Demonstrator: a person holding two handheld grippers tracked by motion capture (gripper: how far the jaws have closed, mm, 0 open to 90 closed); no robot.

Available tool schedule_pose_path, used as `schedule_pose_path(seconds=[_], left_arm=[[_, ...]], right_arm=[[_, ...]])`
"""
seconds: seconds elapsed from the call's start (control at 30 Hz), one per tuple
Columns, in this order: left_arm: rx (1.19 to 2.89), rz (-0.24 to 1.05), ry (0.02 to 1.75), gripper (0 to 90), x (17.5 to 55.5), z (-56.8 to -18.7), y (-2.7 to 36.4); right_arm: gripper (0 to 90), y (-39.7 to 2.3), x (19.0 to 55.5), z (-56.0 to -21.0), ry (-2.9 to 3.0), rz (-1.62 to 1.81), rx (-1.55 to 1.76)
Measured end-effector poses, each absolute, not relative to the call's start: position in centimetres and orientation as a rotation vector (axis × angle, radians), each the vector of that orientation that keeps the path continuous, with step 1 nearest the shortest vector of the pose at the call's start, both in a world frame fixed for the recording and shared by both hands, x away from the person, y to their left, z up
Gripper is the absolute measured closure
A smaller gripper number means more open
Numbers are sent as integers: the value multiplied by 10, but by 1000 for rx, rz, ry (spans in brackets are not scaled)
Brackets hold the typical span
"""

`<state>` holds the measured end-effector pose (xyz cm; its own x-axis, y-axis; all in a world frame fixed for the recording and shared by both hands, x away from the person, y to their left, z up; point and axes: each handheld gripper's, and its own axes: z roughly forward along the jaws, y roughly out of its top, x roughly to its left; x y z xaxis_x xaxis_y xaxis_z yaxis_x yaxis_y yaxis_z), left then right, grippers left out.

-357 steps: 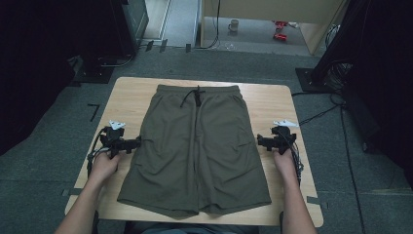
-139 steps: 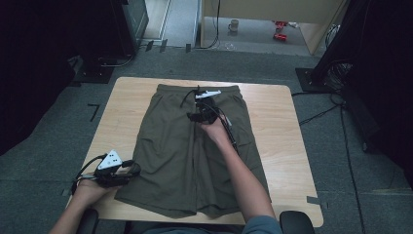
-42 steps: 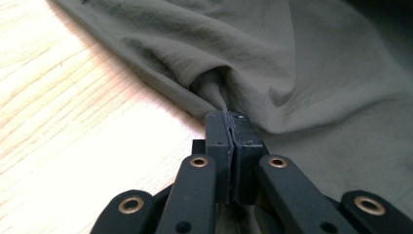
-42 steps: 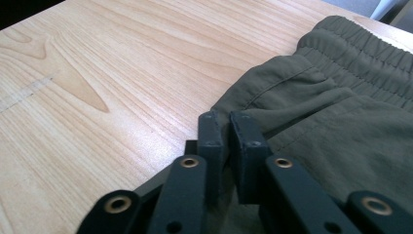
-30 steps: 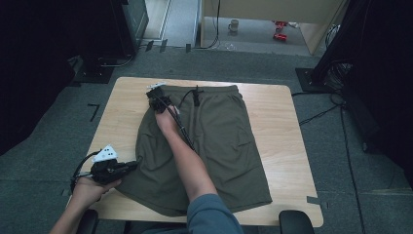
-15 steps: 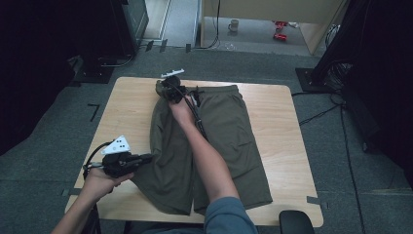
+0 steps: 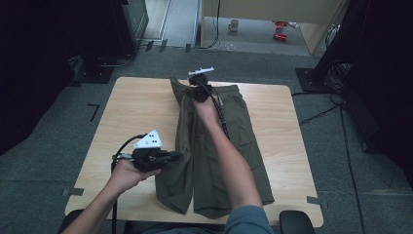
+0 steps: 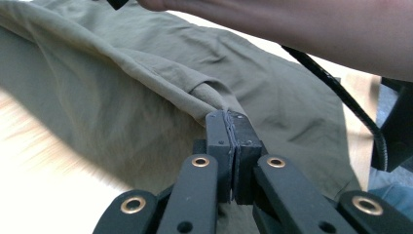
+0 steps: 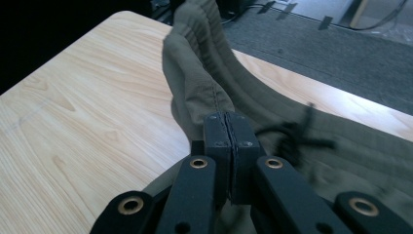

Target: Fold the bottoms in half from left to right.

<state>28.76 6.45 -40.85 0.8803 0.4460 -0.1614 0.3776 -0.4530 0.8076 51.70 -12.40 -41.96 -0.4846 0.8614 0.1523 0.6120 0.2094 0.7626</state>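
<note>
With the left claw (image 7: 171,156) and right claw (image 7: 195,84) each pinching a thin edge of the shorts (image 7: 238,131), lifted toward the surface's (image 7: 131,105) twelve o'clock, fabric might slip free, collapsing the fold.

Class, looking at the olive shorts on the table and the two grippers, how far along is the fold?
Done: both grippers are clamped on one side of the shorts, the left gripper on the leg edge, the right gripper on the waistband corner. In hand: that side is lifted over toward the other half. Left: laying it flat, plus probably further folds.
</note>
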Motion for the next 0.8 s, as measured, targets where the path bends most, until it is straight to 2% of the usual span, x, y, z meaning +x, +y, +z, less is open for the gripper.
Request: schedule_pose_path(seconds=[0.53, 0.8], left_arm=[[2123, 61, 434, 898, 292, -391, -14], [2074, 38, 392, 897, 295, -389, -62]], right_arm=[[890, -220, 504, -406, 2087, 1167, 1479], [889, -268, 498, -399, 2050, 1087, 1505]])
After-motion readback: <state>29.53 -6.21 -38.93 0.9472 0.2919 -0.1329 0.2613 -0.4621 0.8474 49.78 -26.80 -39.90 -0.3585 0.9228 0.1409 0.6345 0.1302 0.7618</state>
